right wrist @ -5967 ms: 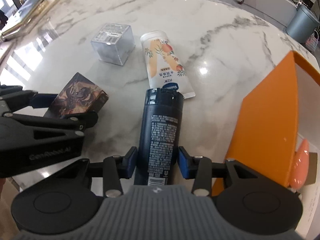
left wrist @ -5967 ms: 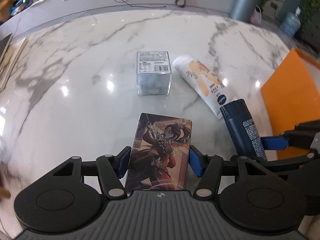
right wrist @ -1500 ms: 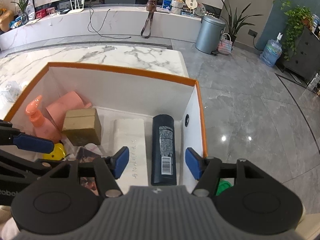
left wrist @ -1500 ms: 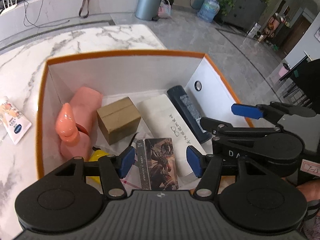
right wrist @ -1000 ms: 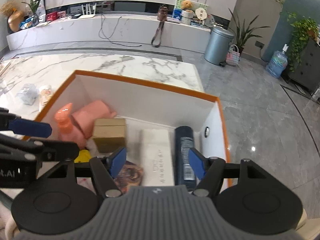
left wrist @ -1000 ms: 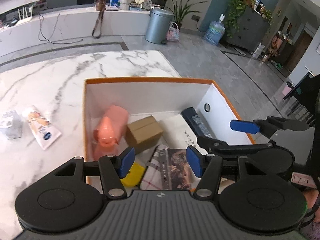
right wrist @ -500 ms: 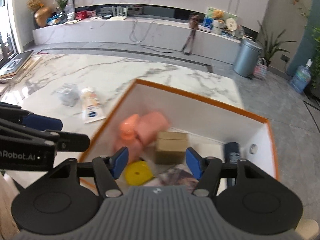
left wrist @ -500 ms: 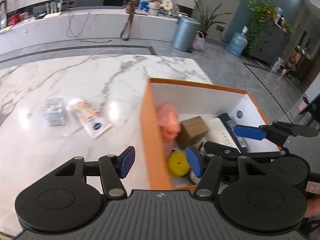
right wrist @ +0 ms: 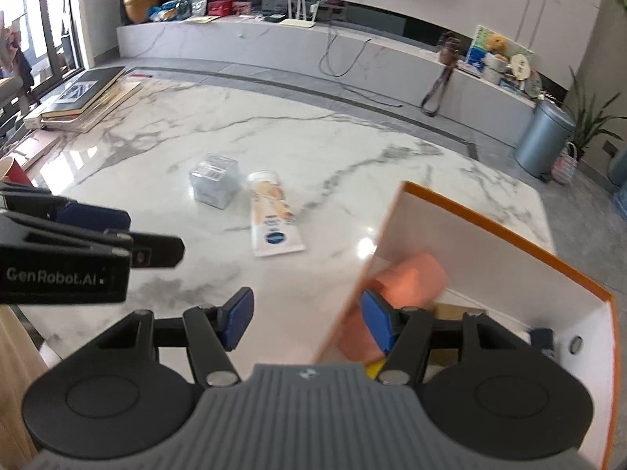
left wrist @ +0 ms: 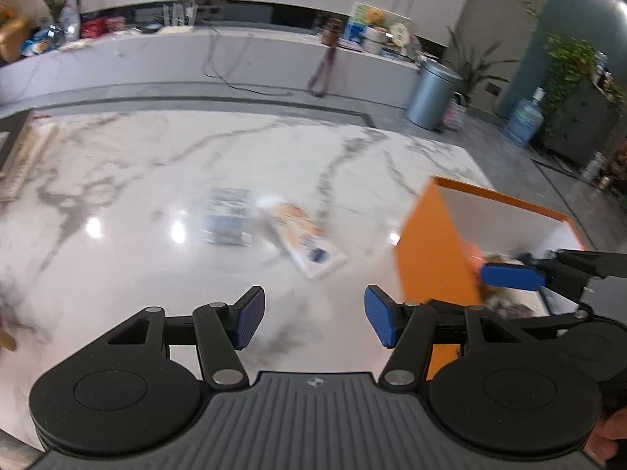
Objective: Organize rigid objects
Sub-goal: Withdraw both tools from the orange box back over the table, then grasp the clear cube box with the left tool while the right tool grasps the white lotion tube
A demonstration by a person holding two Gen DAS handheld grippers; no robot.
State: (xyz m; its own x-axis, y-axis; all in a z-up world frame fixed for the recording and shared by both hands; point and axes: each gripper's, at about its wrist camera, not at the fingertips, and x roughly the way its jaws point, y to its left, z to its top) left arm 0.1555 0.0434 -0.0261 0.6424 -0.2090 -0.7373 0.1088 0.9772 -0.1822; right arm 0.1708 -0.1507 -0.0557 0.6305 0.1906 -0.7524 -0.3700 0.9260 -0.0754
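A clear plastic box and a white tube with orange print lie side by side on the marble table. The orange box stands to their right. In it I see a pink item, a brown carton and a dark blue bottle. My left gripper hangs open over bare marble, short of the tube. My right gripper is open above the orange box's left wall, with nothing between its fingers.
Books and frames are stacked at the table's far left, with a red cup near them. A grey bin stands on the floor beyond the table. Bare marble stretches left of the clear box.
Both grippers have swung left, from above the orange box's inside out over the marble. The card box and dark bottle held earlier now lie in the orange box.
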